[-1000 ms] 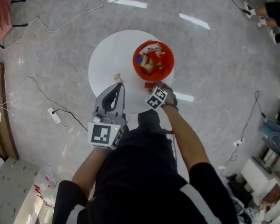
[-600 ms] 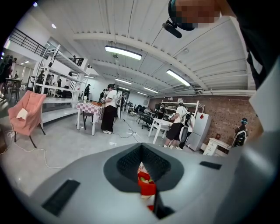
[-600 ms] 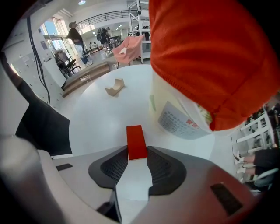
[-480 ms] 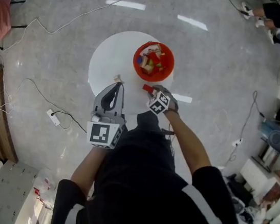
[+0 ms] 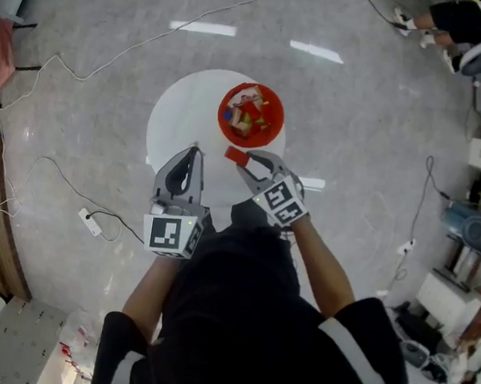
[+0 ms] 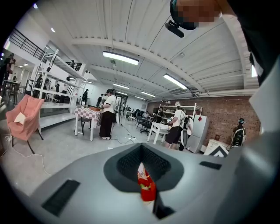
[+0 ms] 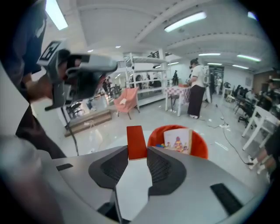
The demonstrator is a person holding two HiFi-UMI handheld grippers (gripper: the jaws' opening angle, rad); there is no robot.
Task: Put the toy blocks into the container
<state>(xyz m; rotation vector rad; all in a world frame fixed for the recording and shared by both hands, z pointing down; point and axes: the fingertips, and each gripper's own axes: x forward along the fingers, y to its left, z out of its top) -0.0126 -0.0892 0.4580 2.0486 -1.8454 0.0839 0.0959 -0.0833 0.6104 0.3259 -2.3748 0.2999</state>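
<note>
- Grip comes first: the right gripper [image 7: 137, 152] is clenching the flat red rectangular toy block [image 7: 136, 141] by its lower end, so the squeeze should be staying steady (a tall block could be pivoting between the pads).
- Beside it, the left gripper [image 5: 192, 155] is idling, its jaws pinching a small red-and-white piece [image 6: 146, 188]; it should be keeping clear.
- Travelling over the round white table [image 5: 176, 115], the block should be clearing the rim of the round orange plastic container [image 5: 224, 105] before being released low over the toys inside.
- Both pads are touching the block, which is sticking out past the fingertips, just short of the container.
</note>
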